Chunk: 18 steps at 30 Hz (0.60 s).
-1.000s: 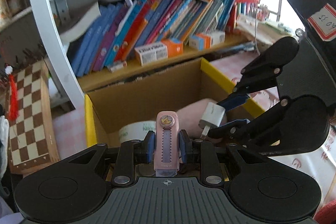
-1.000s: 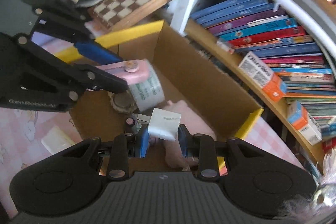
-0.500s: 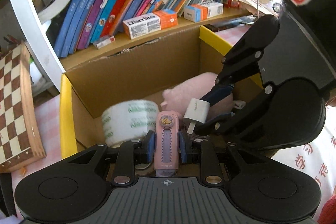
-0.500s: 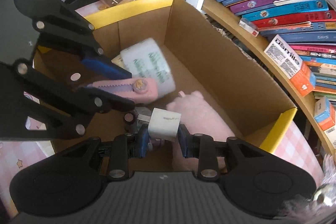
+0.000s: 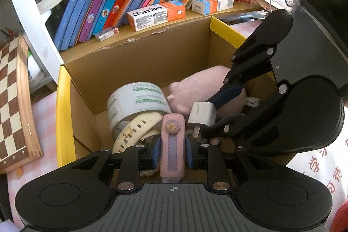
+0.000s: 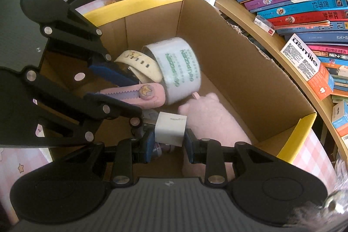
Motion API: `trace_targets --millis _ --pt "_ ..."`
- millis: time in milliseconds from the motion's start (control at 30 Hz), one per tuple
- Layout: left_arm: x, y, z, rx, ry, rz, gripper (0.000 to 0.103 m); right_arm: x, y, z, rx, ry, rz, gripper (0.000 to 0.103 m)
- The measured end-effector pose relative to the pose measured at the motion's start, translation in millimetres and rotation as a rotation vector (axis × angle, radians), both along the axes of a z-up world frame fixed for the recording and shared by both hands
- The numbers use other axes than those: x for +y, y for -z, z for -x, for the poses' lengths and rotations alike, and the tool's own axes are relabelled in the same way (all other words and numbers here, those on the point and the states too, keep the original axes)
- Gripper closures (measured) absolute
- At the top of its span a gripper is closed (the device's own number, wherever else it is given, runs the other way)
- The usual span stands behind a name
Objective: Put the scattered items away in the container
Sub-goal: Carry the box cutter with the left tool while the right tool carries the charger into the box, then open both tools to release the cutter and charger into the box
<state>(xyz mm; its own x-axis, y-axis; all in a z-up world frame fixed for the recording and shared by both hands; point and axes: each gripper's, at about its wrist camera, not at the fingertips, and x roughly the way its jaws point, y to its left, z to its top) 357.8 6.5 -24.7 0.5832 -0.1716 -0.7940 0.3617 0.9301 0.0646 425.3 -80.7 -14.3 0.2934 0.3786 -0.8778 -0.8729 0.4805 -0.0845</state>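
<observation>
Both claws are hanging inside the open brown cardboard box with yellow-edged flaps [image 5: 139,62]. The left gripper [image 5: 172,152] is clamping a pink utility knife with a crown-marked slider [image 5: 173,145] between its blue pads. The right gripper [image 6: 169,142] is pinching a white cube-shaped plug charger [image 6: 170,131], prongs pointing toward the left claw. Just ahead of the left claw, a roll of clear tape with green print [image 5: 137,101] is lying on a cream perforated watch strap [image 5: 136,129]; beside the right claw, touching the tape, a pink plush pig [image 6: 214,121] is resting on the box floor.
</observation>
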Motion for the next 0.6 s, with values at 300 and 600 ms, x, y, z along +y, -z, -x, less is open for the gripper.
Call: trace_targets --millis 300,600 --pt "0.6 -8.4 7.5 -0.035 -0.015 -0.005 0.074 -1.7 -3.3 4.0 0.002 0.005 -0.008 0.069" --pt "7.6 -27.6 24.8 -0.096 -0.058 0.018 0.052 -10.5 -20.3 10.1 -0.028 0.037 -0.046 0.047"
